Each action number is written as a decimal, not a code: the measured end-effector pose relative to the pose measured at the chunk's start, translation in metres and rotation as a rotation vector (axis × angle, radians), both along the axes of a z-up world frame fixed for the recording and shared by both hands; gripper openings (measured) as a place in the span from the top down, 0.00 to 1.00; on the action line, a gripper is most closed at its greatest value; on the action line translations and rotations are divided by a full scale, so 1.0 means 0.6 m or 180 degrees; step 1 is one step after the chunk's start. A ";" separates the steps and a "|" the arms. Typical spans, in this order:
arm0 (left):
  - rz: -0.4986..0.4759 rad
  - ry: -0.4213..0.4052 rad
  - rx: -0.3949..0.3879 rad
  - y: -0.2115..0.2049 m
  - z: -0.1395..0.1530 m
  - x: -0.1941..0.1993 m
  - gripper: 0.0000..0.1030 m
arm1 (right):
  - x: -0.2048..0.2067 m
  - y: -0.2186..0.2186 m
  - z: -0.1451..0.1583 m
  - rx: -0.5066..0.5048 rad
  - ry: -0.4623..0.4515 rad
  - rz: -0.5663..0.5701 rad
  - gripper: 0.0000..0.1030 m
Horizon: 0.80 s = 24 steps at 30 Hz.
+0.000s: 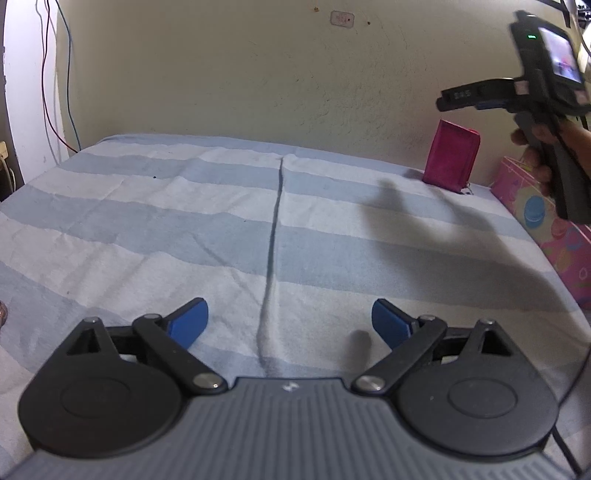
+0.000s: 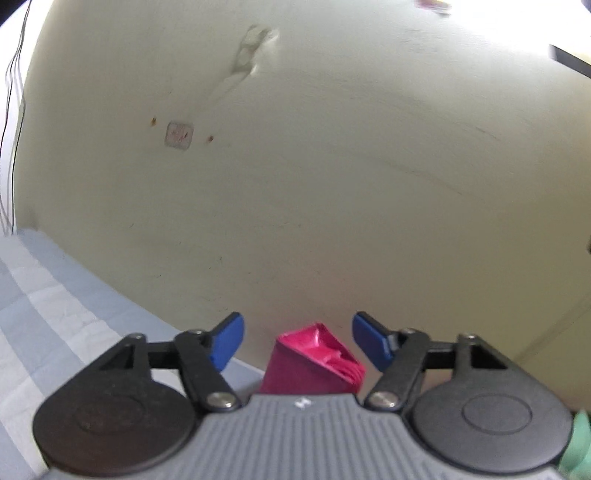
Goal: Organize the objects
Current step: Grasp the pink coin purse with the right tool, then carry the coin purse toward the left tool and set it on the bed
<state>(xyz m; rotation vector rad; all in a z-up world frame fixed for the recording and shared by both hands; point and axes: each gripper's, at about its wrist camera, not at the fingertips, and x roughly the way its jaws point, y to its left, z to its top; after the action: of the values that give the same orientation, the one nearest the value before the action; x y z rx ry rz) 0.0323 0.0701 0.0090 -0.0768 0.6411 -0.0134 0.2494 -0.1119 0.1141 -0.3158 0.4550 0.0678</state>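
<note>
left gripper [image 1: 290, 320]: fingers spread wide, blue pads apart, nothing between them; low over the bed, pointing toward the wall
right gripper [image 2: 298, 341]: fingers spread, nothing pinched; raised above the bed at the right side, a hand [image 1: 543, 155] around its handle in the left wrist view
magenta pouch [image 1: 451, 159]: upright on the bed's far right, against or just beside the wall; in the right wrist view [image 2: 314, 363] it sits below and between the spread fingers, open top showing, contact with the pads not seen
bed [image 1: 184, 221]: covered with a blue and white striped sheet, long crease running down the middle toward the left gripper
shadow [image 1: 443, 236]: right gripper and arm cast dark shape on the sheet, right of the crease
pink patterned box [image 1: 554, 229]: at the bed's right edge, near the pouch, partly behind the right gripper's handle
wall [image 1: 258, 74]: cream, small plate [image 1: 342, 18] high up, a few specks near it
cables [image 1: 55, 92]: red and blue, hanging down the left side of the wall
green thing [image 2: 578, 446]: bottom right corner of right wrist view, cut off, cannot tell what it is
path: bare sheet between left gripper and pouch; right wrist view blurred
</note>
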 end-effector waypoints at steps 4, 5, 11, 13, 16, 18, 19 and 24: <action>-0.0010 -0.0005 -0.0046 0.003 0.002 0.000 0.05 | 0.037 -0.002 -0.029 -0.0318 0.0385 -0.0155 0.68; -0.0012 -0.0005 -0.0054 0.003 0.002 0.000 0.05 | 0.028 -0.003 -0.035 -0.0388 0.0311 -0.0171 0.72; -0.0017 -0.0009 -0.0102 0.005 0.003 0.000 0.04 | -0.088 -0.001 -0.050 -0.0487 0.0125 0.0031 0.94; -0.0021 -0.0012 -0.0125 0.007 0.002 0.000 0.04 | -0.137 -0.003 -0.067 -0.0519 0.0101 0.0111 0.94; -0.0009 -0.0026 -0.0180 0.011 0.003 -0.002 0.04 | -0.243 0.000 -0.085 -0.0555 0.0013 0.0247 0.94; -0.0004 -0.0033 -0.0217 0.013 0.003 -0.002 0.04 | -0.313 -0.008 -0.090 -0.0390 0.0045 0.0365 0.94; -0.0002 -0.0035 -0.0227 0.014 0.003 -0.002 0.04 | -0.345 -0.016 -0.089 -0.0280 0.0079 0.0414 0.94; 0.0009 -0.0043 -0.0239 0.012 0.003 0.000 0.04 | -0.499 -0.080 -0.060 0.0630 0.0267 0.0430 0.93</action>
<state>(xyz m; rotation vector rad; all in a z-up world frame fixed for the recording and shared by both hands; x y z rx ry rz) 0.0322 0.0776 0.0107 -0.1501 0.6269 -0.0351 -0.0499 -0.1601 0.0780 -0.1489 0.5056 0.2570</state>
